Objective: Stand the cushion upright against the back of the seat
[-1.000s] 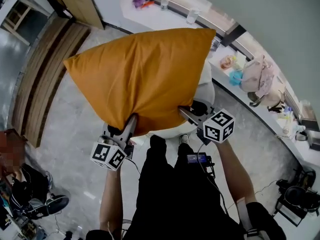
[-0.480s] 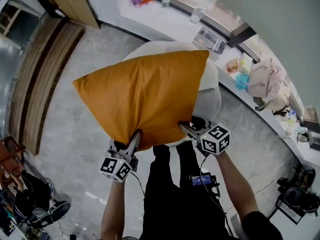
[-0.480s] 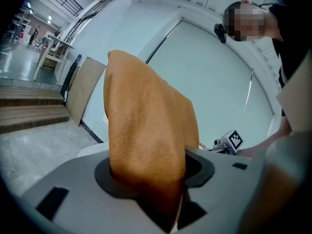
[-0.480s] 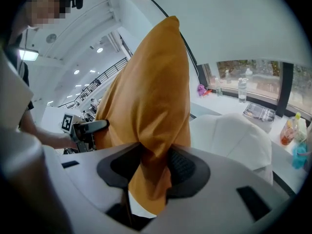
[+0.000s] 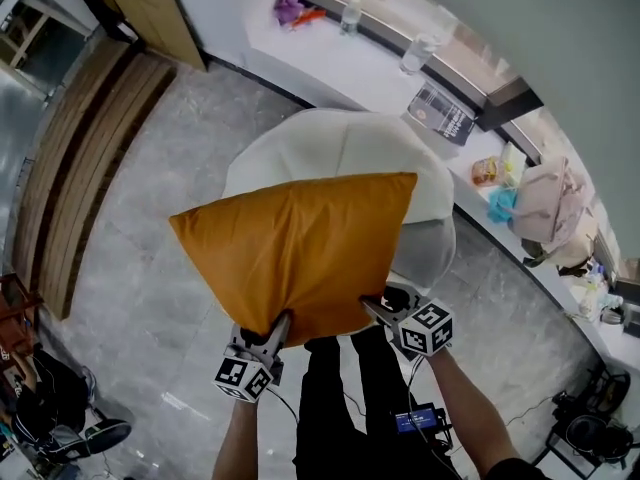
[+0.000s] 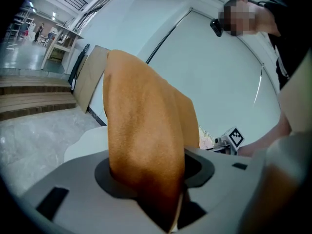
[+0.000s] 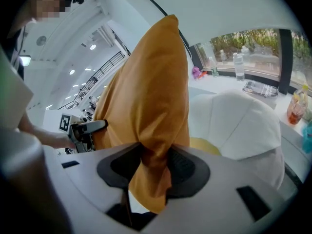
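Observation:
An orange cushion hangs in the air above a white round-backed armchair, held by its two near corners. My left gripper is shut on the near left corner, whose fabric bulges up between the dark pads. The near right corner is bunched in my right gripper, which is shut on it. In the right gripper view the cushion rises edge-on out of that gripper. The chair's back curves to its right, and a yellow patch shows low inside.
A white ledge under the window runs behind the chair, with bottles, a booklet and bags on it. Wooden steps lie at the left on the grey floor. The person's dark-trousered legs stand just before the chair.
Both grippers have come down with the cushion. It now hangs lower and closer to the chair, and more of the chair's back shows behind it.

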